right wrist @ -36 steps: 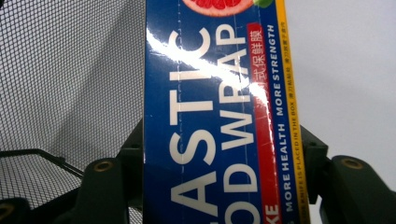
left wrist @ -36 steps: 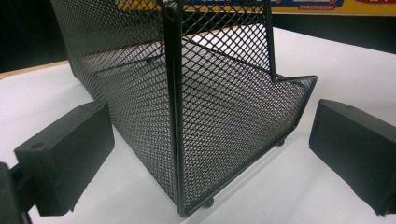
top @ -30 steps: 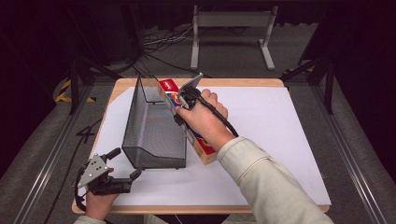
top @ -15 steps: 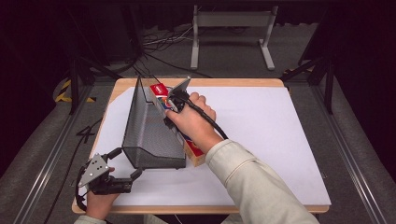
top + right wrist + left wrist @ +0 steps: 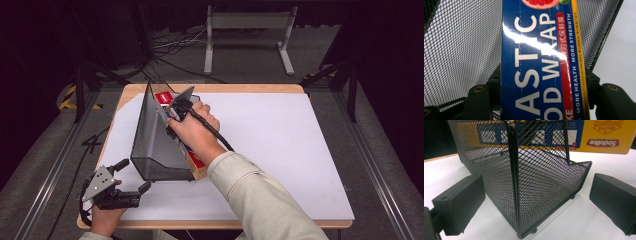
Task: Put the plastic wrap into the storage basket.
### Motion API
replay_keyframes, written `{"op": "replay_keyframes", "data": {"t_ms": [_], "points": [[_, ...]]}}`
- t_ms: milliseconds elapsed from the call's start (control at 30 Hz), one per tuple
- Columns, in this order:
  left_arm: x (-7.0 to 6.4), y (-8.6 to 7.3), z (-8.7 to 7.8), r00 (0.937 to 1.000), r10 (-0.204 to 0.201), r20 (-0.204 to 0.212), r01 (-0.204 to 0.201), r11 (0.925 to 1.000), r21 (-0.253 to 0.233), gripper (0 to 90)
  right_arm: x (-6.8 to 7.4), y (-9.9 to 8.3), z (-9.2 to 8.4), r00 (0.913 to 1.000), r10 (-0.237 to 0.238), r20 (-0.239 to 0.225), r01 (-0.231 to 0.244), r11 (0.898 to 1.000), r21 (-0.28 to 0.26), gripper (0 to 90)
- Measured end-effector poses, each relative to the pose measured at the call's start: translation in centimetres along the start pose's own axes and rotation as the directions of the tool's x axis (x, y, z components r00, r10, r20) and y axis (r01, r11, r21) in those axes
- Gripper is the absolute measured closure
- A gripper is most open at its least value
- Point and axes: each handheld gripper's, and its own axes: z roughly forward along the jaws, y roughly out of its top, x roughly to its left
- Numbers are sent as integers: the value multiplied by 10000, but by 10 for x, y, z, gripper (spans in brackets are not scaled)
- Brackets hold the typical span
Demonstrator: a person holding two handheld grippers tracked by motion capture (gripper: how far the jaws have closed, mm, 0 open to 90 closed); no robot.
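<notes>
Black left gripper (image 5: 131,181) near table's front edge (image 5: 200,223), jaws spread, just short of mesh basket (image 5: 152,145). Right gripper (image 5: 172,114) clenched on plastic wrap box (image 5: 536,62) against basket's open side; wide bare tabletop rightward. Box now shifted closer to basket.

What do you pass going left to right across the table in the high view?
Left gripper → black mesh file holder → plastic wrap box, held by the right gripper → bare white tabletop.

Jaws clamp the plastic wrap box (image 5: 541,65) against the mesh holder (image 5: 461,50).
</notes>
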Motion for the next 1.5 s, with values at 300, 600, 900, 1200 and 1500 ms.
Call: {"op": "replay_keyframes", "data": {"t_ms": [300, 600, 900, 1200, 1500], "points": [[1, -1, -2, 9999, -91, -52, 91, 10000, -18, 10, 5, 3, 11, 9999, 114, 85, -116, 9997, 219, 404], [1, -2, -4, 9999, -123, -53, 123, 9999, -34, 10, 9, 5, 17, 9996, 261, 54, -263, 9989, 383, 403], [1, -2, -4, 9999, -130, -63, 130, 9999, -9, 10, 10, 7, 20, 9992, 260, 307, -276, 9983, 511, 399], [1, -3, -4, 9999, -155, -29, 155, 9999, 10, 10, 10, 9, 17, 9996, 130, 248, -139, 9992, 362, 345], [1, -3, -3, 9999, -134, -40, 134, 9999, 28, 10, 9, 7, 15, 9994, -188, 297, 179, 9993, 319, 292]]}}
